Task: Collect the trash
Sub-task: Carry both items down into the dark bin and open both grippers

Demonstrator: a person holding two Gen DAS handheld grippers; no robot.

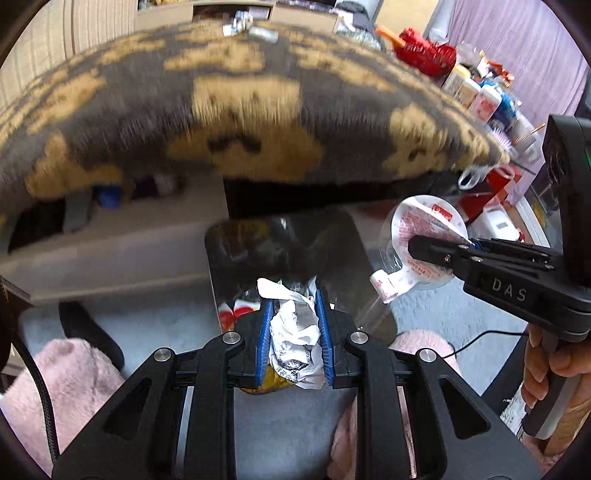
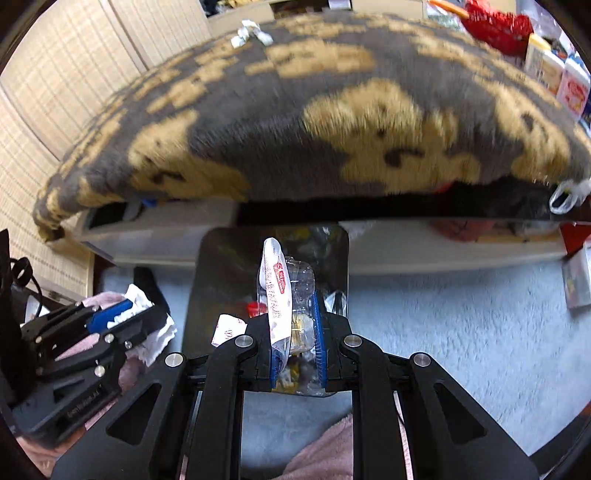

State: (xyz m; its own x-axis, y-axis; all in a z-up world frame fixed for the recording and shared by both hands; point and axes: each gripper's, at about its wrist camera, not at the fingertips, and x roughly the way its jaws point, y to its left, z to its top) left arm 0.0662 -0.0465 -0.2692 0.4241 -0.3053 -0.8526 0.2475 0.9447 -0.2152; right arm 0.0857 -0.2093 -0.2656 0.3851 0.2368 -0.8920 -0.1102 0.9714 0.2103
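Observation:
My left gripper (image 1: pixel 293 301) is shut on a crumpled white paper wrapper (image 1: pixel 295 332) and hangs over the dark bin (image 1: pixel 229 258), which is lined with a clear bag and holds some trash. My right gripper (image 2: pixel 295 310) is shut on a clear plastic cup (image 2: pixel 301 291) whose printed lid (image 2: pixel 273 288) is peeled up; it also hangs above the bin (image 2: pixel 221 266). Each gripper shows in the other's view: the right gripper (image 1: pixel 415 245) with its cup (image 1: pixel 424 221), the left gripper (image 2: pixel 147 310) with its paper (image 2: pixel 159 336). More crumpled paper (image 2: pixel 251 33) lies on the far side of the bed.
A bed with a grey and tan blanket (image 1: pixel 258 110) rises just behind the bin. Bottles and boxes (image 1: pixel 480 96) crowd a shelf at the right. Pale carpet (image 2: pixel 461 314) spreads to the right of the bin. Pink fluffy slippers (image 1: pixel 66 380) are below the grippers.

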